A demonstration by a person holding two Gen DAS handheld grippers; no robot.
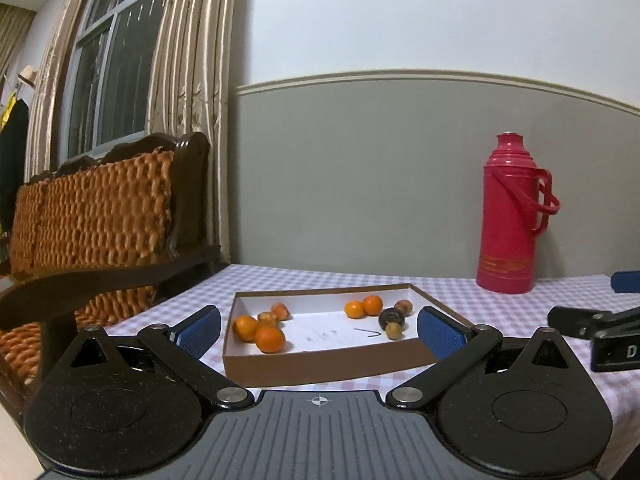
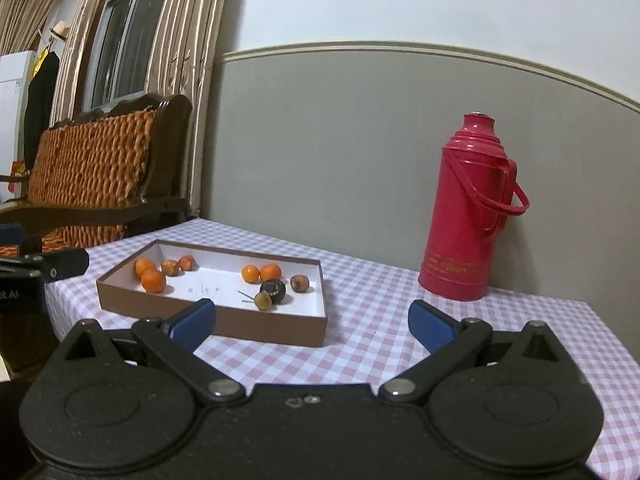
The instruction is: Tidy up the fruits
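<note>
Your left gripper [image 1: 319, 330] has its jaws spread wide, nothing between them. It hangs low over the checked tablecloth [image 1: 500, 312], and the brown box [image 1: 332, 368] sits straight ahead of it, its near wall filling the gap between the blue pads [image 1: 199, 330].

Your right gripper [image 2: 311, 320] is also wide apart and empty. From it, the box is ahead and to the left; its near right corner lies just beyond the left pad.

All fruit is inside the box, on the white floor:
- Ahead-left of the left gripper: 2 oranges [image 1: 270, 339] near the front, with 2 smaller brownish fruits [image 1: 280, 311] just behind, bunched together.
- Ahead-right: 2 small oranges [image 1: 354, 309] side by side, touching or nearly so; a brownish fruit [image 1: 403, 306] to their right.
- A dark round fruit [image 1: 391, 318] sits nearer you, with a small tan fruit [image 1: 393, 331] right against its front.

A thin dark stem or stick [image 1: 368, 333] lies on the box floor left of the tan fruit. There are faint pen marks mid-floor; you can't read them.

A red thermos [image 2: 464, 208] stands upright by the wall, ahead-right of both grippers, well apart from the box.
</note>
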